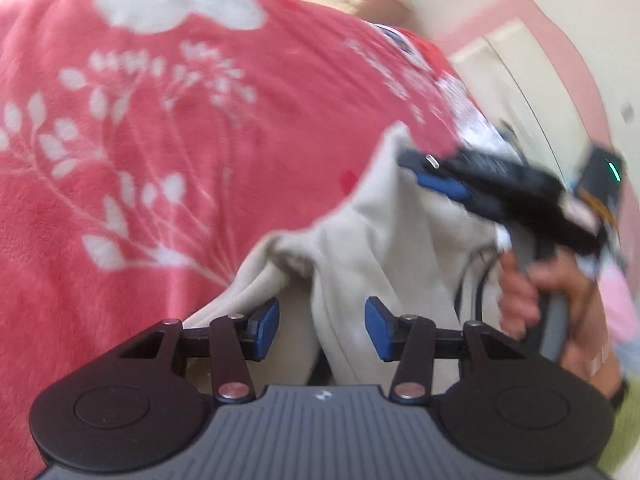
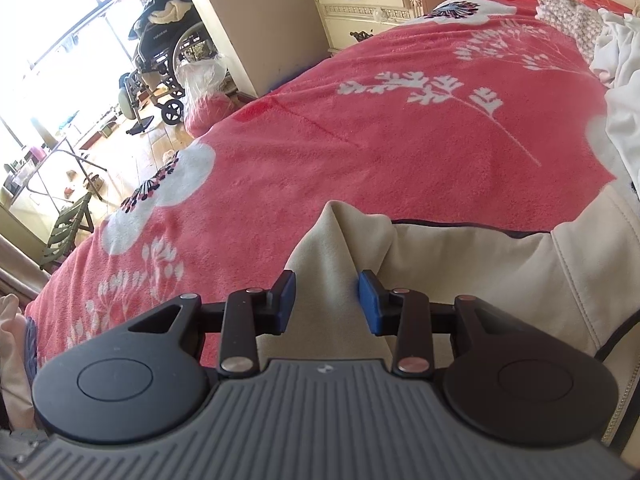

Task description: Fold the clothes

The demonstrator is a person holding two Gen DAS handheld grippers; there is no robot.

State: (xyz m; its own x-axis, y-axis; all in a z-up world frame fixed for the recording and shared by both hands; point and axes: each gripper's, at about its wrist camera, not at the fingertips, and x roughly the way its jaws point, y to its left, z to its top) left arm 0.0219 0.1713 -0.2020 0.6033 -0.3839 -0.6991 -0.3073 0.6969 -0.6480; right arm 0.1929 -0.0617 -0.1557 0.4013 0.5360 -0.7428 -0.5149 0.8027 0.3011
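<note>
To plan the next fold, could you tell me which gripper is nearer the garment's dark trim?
Right. The trim runs just to the right of the right gripper; the left gripper sits farther left along the garment.

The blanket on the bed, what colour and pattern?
Coral-pink blanket with white plant prints; right wrist view.

Bed (image 2: 400,152) under a coral-pink fleece blanket (image 2: 280,184) printed with white flowers and sprigs.

The blanket covers the whole bed top. A cream garment (image 2: 460,264) with a dark-edged seam lies on it at the near side, one fold standing up in a peak. At the far right corner a heap of white cloth (image 2: 618,56) lies on the blanket, with a speckled knitted piece (image 2: 568,20) just beside it.
</note>
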